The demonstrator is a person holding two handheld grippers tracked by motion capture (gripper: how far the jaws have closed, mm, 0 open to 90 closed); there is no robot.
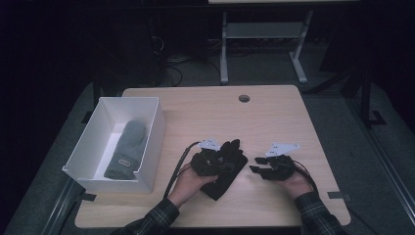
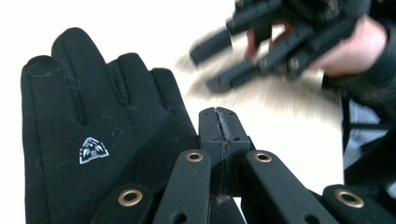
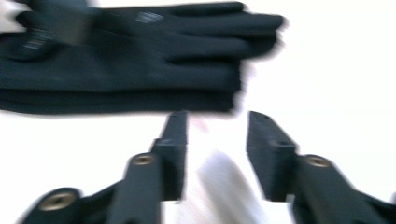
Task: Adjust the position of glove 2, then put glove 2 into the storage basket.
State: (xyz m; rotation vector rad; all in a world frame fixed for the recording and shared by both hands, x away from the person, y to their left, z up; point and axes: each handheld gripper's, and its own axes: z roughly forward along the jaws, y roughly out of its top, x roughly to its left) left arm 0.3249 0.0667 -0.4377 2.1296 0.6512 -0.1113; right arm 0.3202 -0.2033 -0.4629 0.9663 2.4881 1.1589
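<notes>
Left tongs (image 2: pixel 219 135) sit pressed together beside the black glove (image 1: pixel 226 169) on the tabletop (image 1: pixel 274 117); whether they pinch its cloth is hidden. Right tongs (image 3: pixel 217 151) stand apart, empty, just off the glove. Grab the glove's edge squarely. Blur smears both gripper views.

Lab: bare test table (image 1: pixel 274 112), floor cables (image 1: pixel 169 68)

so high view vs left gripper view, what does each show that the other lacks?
High view alone: white bin at the table's left with a grey mitten inside, and both sleeves. Left gripper view alone: the small white logo on the black glove and the left tool with its jaws shut. Both: the black glove and the open right tool.
</notes>
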